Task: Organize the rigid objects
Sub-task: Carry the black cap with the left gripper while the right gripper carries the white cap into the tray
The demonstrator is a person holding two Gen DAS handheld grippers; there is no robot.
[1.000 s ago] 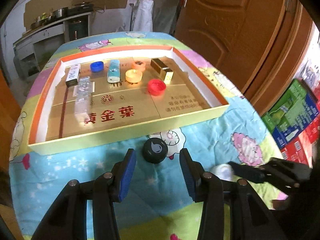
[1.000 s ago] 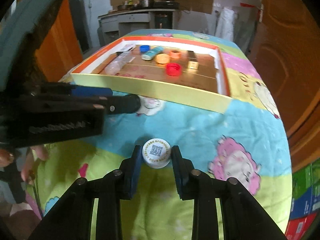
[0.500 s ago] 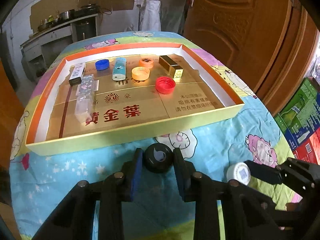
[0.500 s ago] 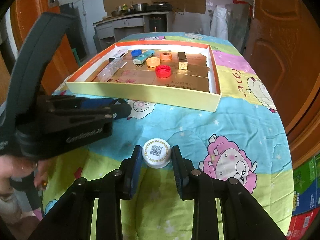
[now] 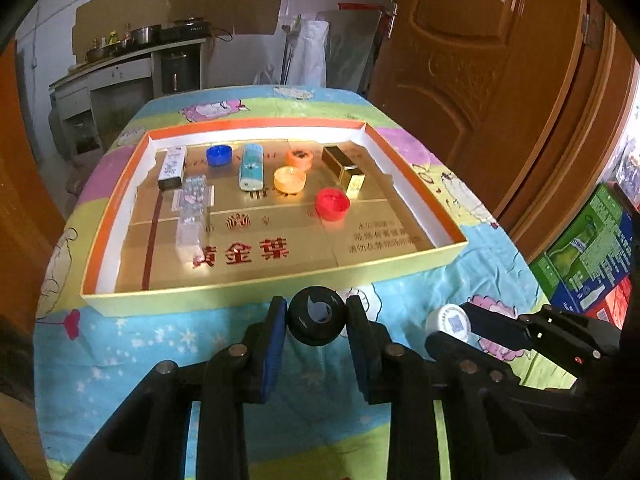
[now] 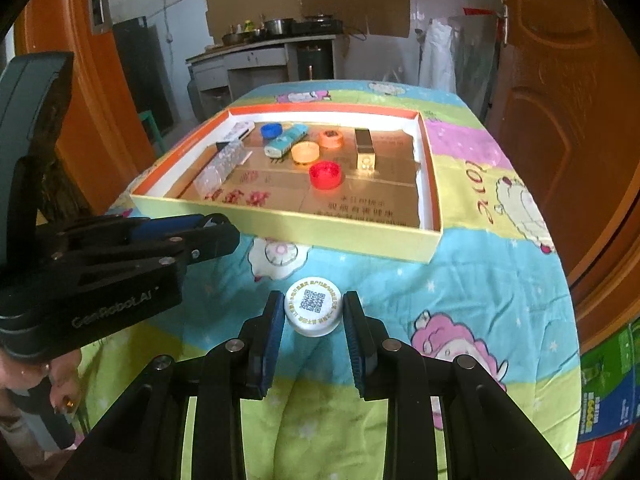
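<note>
Clamping a black cap (image 5: 317, 316) between its blue pads, the left gripper (image 5: 316, 320) sits low and centre in the left wrist view; its jaws have just been closing, and the cap is now squeezed on both sides, just in front of the near wall of the tray (image 5: 256, 292). To the lower right of that view the right gripper (image 5: 452, 326) reaches in sideways, and a white cap (image 5: 448, 320) with a printed code shows at its tip.

From the right wrist view the same white cap (image 6: 313, 306) sits at the bottom centre, pinched between the right gripper's (image 6: 313, 312) blue pads, which press on its rim from either side. It lies over the cartoon-patterned tablecloth (image 6: 460, 280), near the tray's yellow front wall (image 6: 320, 236) but apart from it. The left gripper (image 6: 212, 236) comes in from the left edge of this picture, and a hand (image 6: 60, 380) shows below it in the lower left corner.

Farther out, in the upper middle of the left wrist view, the shallow tray holds the sorted things: a red cap (image 5: 332, 204) nearest the front, an orange cap (image 5: 289, 180) behind it, a second orange cap (image 5: 299, 159) farther back, and a blue cap (image 5: 219, 155) toward the upper left. A light blue tube (image 5: 251, 172) lies lengthwise between the blue cap and the orange ones. A gold box (image 5: 344, 168) lies to the right, a white box (image 5: 173, 168) to the far left, and a clear patterned bottle (image 5: 191, 208) lies just in front of the white box.
</note>
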